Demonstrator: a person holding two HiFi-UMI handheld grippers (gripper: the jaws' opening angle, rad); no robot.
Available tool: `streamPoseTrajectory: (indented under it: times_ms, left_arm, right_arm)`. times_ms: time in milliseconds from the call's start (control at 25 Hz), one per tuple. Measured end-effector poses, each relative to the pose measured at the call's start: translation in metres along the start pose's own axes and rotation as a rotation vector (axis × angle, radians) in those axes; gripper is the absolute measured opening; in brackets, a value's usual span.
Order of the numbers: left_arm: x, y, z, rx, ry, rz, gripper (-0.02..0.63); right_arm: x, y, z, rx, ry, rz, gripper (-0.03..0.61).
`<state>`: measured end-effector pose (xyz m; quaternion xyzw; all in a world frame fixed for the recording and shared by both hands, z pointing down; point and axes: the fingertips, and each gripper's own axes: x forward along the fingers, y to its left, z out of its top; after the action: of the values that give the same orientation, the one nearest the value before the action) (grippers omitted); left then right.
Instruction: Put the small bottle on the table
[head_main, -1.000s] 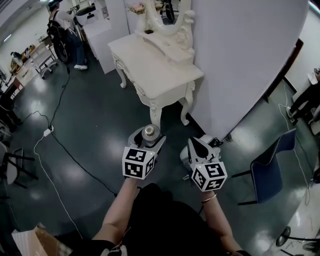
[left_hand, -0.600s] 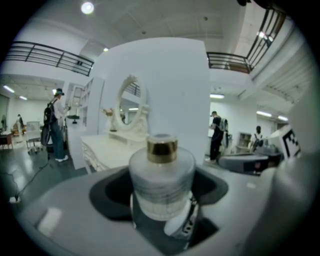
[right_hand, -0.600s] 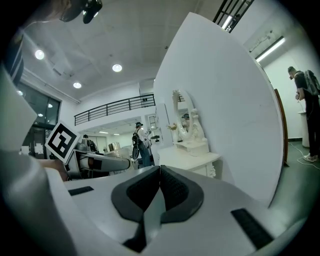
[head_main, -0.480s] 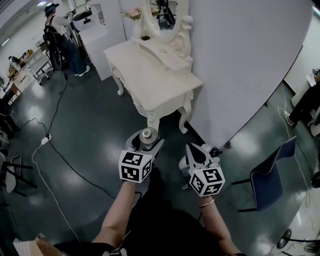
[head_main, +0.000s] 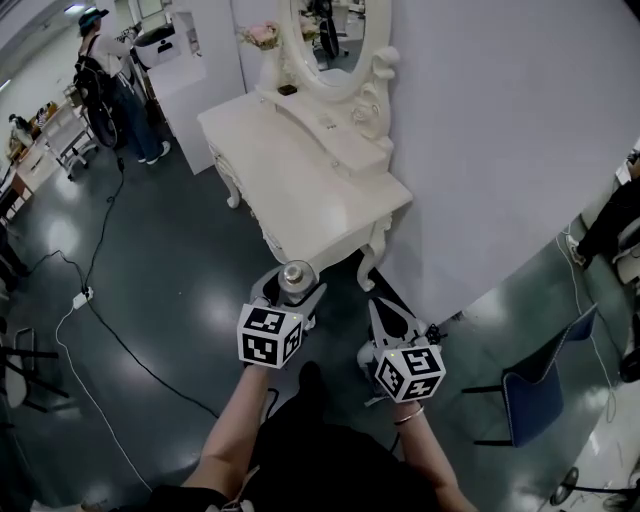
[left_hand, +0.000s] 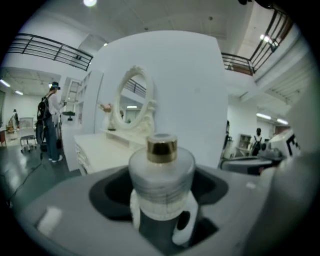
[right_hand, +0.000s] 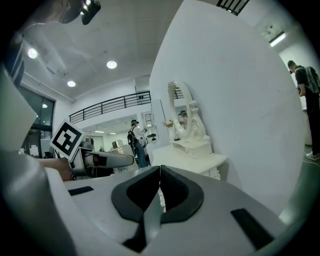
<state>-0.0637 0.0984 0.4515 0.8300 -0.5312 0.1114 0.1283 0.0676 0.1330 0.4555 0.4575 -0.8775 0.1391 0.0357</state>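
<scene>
Plainly, the small bottle (head_main: 295, 274) is not on the table yet: it stands upright in the left gripper (head_main: 289, 292), which is pinching its rounded, frosted body from both sides. In the left gripper view its gold cap (left_hand: 161, 149) rises above the jaws, and the pale lower part sits down between the dark pads. In the head view the bottle hangs over the dark, glossy floor (head_main: 170, 270), just short of the near corner of the white dressing table (head_main: 300, 175), whose carved leg (head_main: 368, 262) shows close beyond it. The right gripper (head_main: 384, 316) is held beside the left one, a little lower in that view, and its jaws are pressed together with nothing between them; its own view shows the two dark pads meeting along a thin line. Each gripper carries a cube with black and white square markers, the left cube (head_main: 268, 336) and the right cube (head_main: 410, 372) both facing up toward the head camera. An oval mirror (head_main: 328, 40) in a carved white frame stands at the back of the table, against a tall white wall panel (head_main: 500, 140). Farther off, a person with a backpack (head_main: 100, 60) stands near a white cabinet, a cable (head_main: 105, 325) trails across the floor, and a blue chair (head_main: 545, 385) stands at the right.
</scene>
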Motion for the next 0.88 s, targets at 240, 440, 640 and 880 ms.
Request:
streamPoseTrajectory:
  times_ms: [240, 440, 640, 880]
  left_arm:
    - [0.05, 0.048, 0.026, 0.016, 0.0, -0.028, 0.336]
    - [0.086, 0.076, 0.044, 0.033, 0.001, -0.062, 0.336]
    - [0.119, 0.091, 0.06, 0.051, -0.002, -0.106, 0.336]
    - [0.156, 0.096, 0.074, 0.092, 0.007, -0.142, 0.336]
  right_arm:
    - [0.063, -0.016, 0.016, 0.002, 0.008, -0.037, 0.005]
    - [0.103, -0.028, 0.026, 0.008, 0.016, -0.075, 0.005]
    - [0.129, -0.038, 0.033, 0.006, 0.019, -0.105, 0.005]
    - [0.146, -0.058, 0.033, 0.009, 0.041, -0.142, 0.005]
